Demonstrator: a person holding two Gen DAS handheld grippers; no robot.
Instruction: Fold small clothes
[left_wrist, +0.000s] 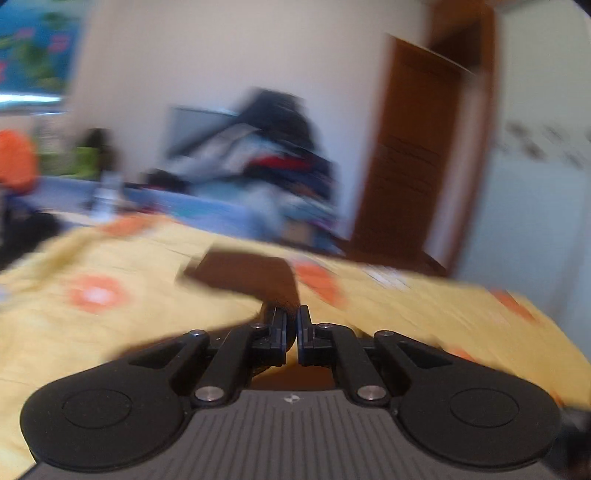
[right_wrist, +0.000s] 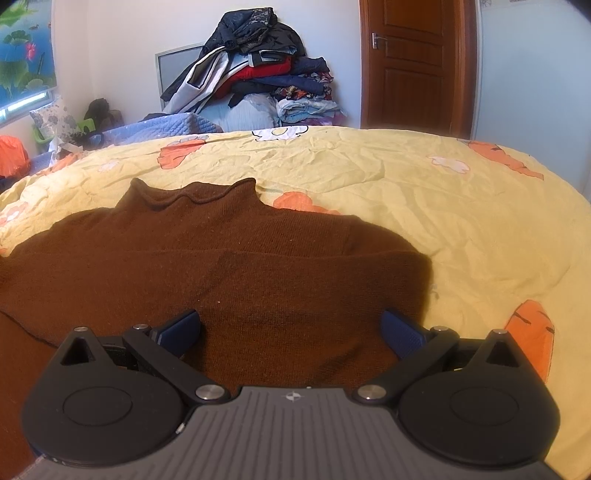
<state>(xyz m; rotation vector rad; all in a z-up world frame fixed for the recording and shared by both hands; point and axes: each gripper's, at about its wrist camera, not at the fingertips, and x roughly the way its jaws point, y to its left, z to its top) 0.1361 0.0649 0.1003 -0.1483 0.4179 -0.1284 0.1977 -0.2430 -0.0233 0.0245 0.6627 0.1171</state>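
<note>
Brown sweater (right_wrist: 207, 266) lies flat on the bed w/ yellow sheet (right_wrist: 406, 184), collar pointing away, one sleeve already folded across the chest. Left tongs (left_wrist: 291, 317) clenched on a brown piece of it, prob. a sleeve, view badly blurred. Right tongs (right_wrist: 290, 328) released, spread wide over the lower body, not gripping. Risk: a fast left pull may drag the whole garment & undo the fold, since nothing pins it. No containers in view; clothes pile (right_wrist: 255, 74) behind the bed.

Left gripper (left_wrist: 291, 314): jaws nearly closed, pinching brown fabric between fingertips. Right gripper (right_wrist: 291, 328): jaws spread wide, nothing between them.
</note>
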